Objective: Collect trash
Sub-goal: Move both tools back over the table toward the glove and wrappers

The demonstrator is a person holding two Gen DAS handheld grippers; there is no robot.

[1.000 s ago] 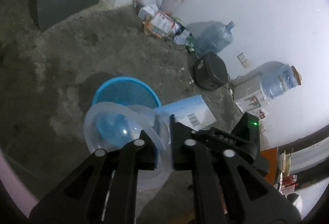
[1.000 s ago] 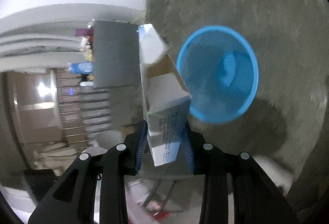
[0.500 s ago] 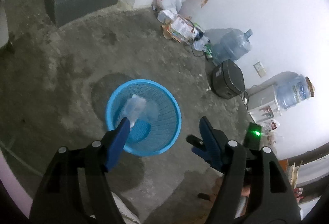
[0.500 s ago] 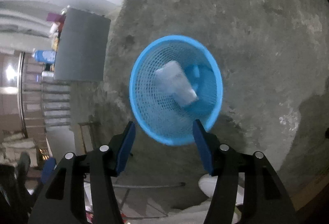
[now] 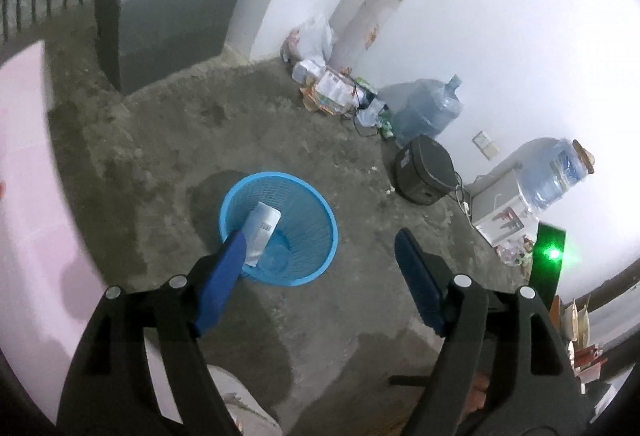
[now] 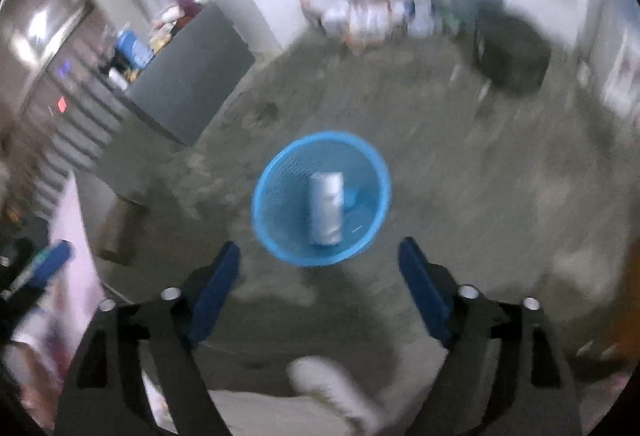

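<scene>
A blue mesh basket (image 5: 316, 236) (image 6: 280, 172) stands on the bare concrete floor. A white carton (image 5: 262, 230) (image 6: 326, 208) lies inside it, with a clear plastic cup (image 5: 276, 262) at the bottom beside it. My left gripper (image 5: 320, 242) hangs above the basket's near side, its jaws opening, nothing between them. My right gripper (image 6: 320, 252) is over the basket's near rim, jaws also opening and empty. The right wrist view is motion-blurred.
A grey cabinet (image 5: 168, 32) topped with bottles stands at the back left. Bags and cartons (image 5: 332, 88) pile along the white wall, beside a water jug (image 5: 428, 112), a dark case (image 5: 424, 176) and a dispenser with a jug (image 5: 548, 176). A pale shoe (image 6: 332, 380) shows below.
Both grippers let go: the clear cup and the white carton dropped into the basket. Both jaws spread wide, and both grippers rose and pulled back from the basket; the right one rolled.
</scene>
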